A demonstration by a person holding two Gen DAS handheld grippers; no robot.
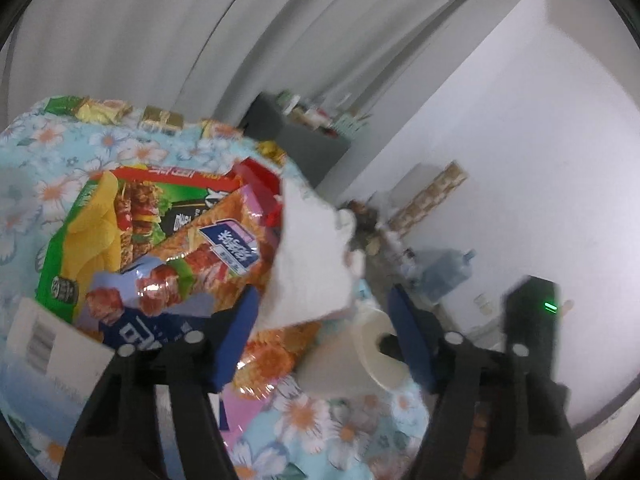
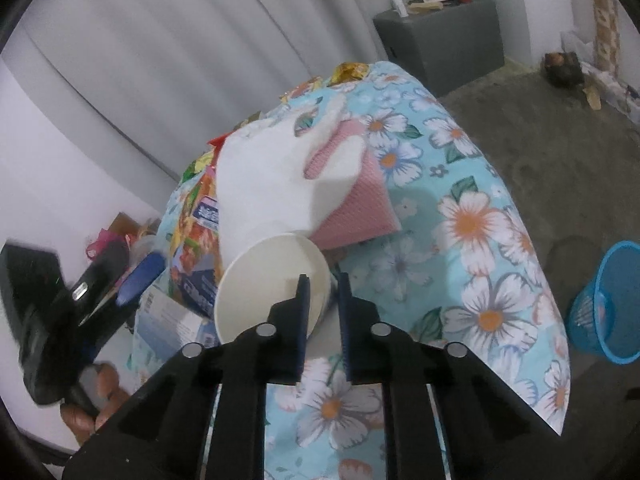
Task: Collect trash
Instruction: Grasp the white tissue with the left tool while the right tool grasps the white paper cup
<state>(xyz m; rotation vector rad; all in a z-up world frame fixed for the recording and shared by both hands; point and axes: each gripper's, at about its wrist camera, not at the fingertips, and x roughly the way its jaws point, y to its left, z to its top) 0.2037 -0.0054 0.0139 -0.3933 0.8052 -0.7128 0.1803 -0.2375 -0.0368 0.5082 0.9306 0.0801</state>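
My right gripper (image 2: 323, 312) pinches the rim of the one paper cup (image 2: 272, 284), which lies at frame centre with its mouth toward me. The one blue bin (image 2: 608, 304) waits at far right. My left gripper (image 1: 320, 336) gapes empty beside two snack bags (image 1: 160, 248).

We cannot read the blurred print on the snack bags (image 1: 168, 248). The white tissue (image 2: 264, 184) hides part of the pink sponge (image 2: 356, 208) at one o'clock. Items on the grey cabinet (image 1: 304, 136) are too blurred to name.
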